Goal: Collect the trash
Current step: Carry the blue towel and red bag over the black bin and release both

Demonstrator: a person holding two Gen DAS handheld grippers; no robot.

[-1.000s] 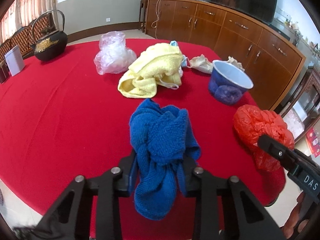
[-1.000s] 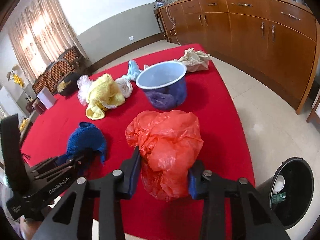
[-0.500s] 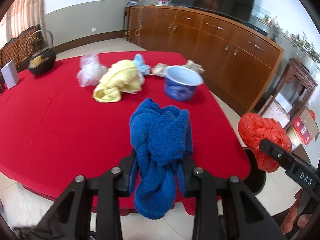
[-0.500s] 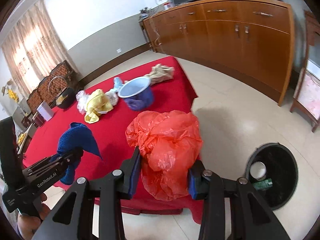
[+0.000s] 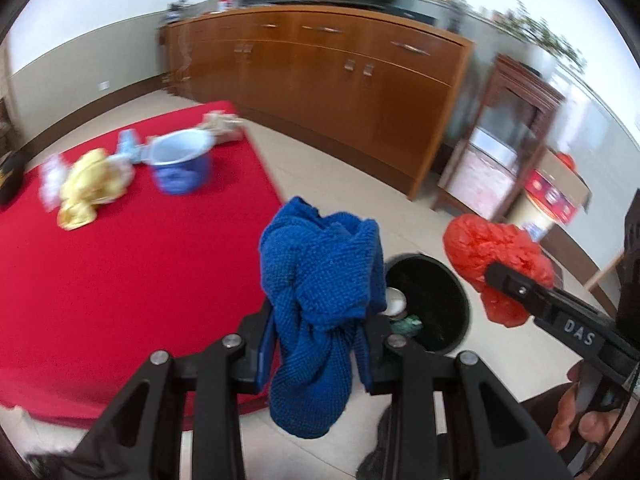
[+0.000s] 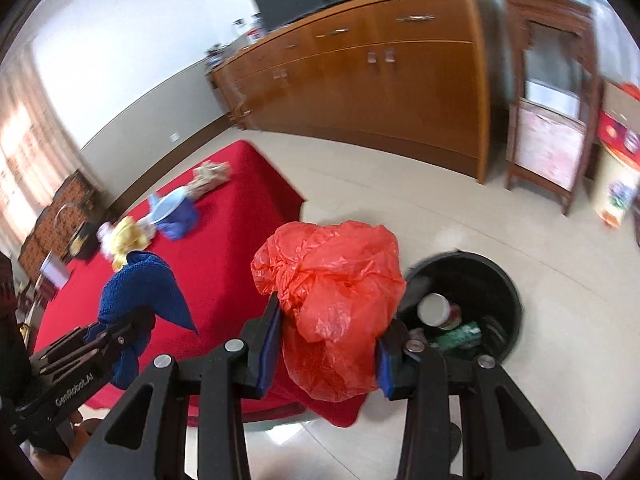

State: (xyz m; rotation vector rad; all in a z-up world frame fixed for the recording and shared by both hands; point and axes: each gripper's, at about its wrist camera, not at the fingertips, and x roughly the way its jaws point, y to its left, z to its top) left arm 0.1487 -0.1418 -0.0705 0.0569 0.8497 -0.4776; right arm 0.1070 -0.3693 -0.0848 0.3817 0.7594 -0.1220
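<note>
My left gripper (image 5: 316,354) is shut on a crumpled blue cloth (image 5: 320,288) and holds it in the air past the red table's (image 5: 120,272) right edge. My right gripper (image 6: 326,350) is shut on a crumpled red plastic bag (image 6: 332,292), also in the air. A black round trash bin (image 6: 480,292) stands on the floor just right of the bag, with a cup and wrappers inside. In the left wrist view the bin (image 5: 436,300) shows behind the cloth, with the red bag (image 5: 496,256) to its right. The blue cloth (image 6: 136,296) also shows in the right wrist view.
On the table lie a yellow cloth (image 5: 88,188), a blue bowl (image 5: 180,168), crumpled paper (image 5: 220,124) and a clear bag. A long wooden sideboard (image 5: 340,92) runs along the wall. A wooden stand (image 5: 500,152) and a box are at the right.
Both grippers have swung right, off the table, with cloth and bag still held. The bin now lies close under them.
</note>
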